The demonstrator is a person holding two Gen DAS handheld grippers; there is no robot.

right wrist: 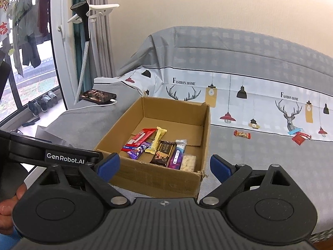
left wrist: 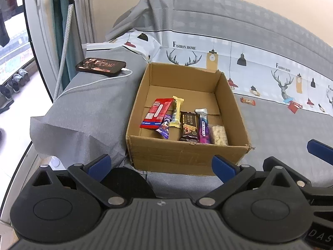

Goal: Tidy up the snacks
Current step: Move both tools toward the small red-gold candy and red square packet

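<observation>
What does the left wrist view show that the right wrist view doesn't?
Left only: the right tongs' blue tip at the right edge, and all of the phone's cable.
Right only: the steamer head on its hanger, hanging laundry outside, and a hand at the lower left.
Both: the box holding six snacks, the phone, the shoes, and two loose snacks: an orange bar and a red packet.

Right hand-held gripper [right wrist: 164, 164] spread wide, empty, near cardboard box [right wrist: 158, 179] w/ six snacks.
</observation>
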